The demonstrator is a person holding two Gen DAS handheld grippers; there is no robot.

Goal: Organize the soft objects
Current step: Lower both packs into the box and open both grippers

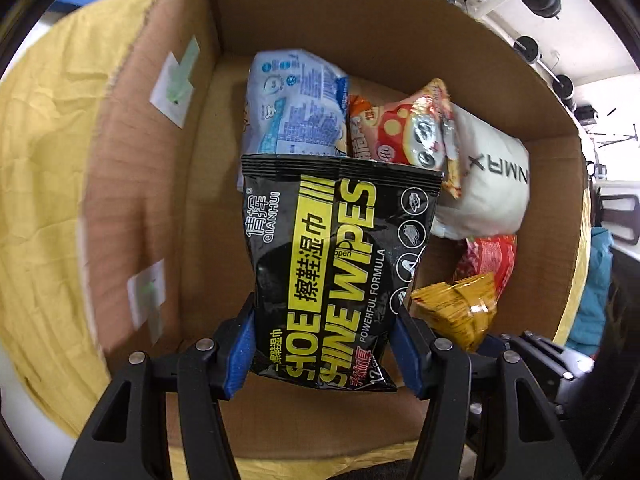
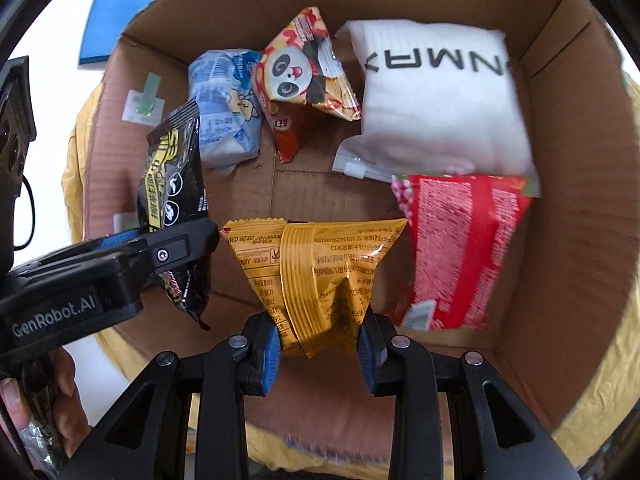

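My left gripper (image 1: pixel 324 346) is shut on a black and yellow shoe wipes pack (image 1: pixel 332 260) and holds it over the left side of a cardboard box (image 1: pixel 168 184). The pack (image 2: pixel 176 184) and left gripper (image 2: pixel 120 256) also show at the left of the right wrist view. My right gripper (image 2: pixel 318 346) is shut on a yellow snack bag (image 2: pixel 320 276) inside the box (image 2: pixel 560 200), near its front wall. The yellow bag (image 1: pixel 456 308) also shows at the lower right of the left wrist view.
In the box lie a blue-white pack (image 2: pixel 224 108), a panda snack bag (image 2: pixel 304 80), a white pillow-like pack (image 2: pixel 440 96) and a red bag (image 2: pixel 460 248). The box sits on a yellow cloth (image 1: pixel 44 184). A blue sheet (image 2: pixel 120 12) lies beyond it.
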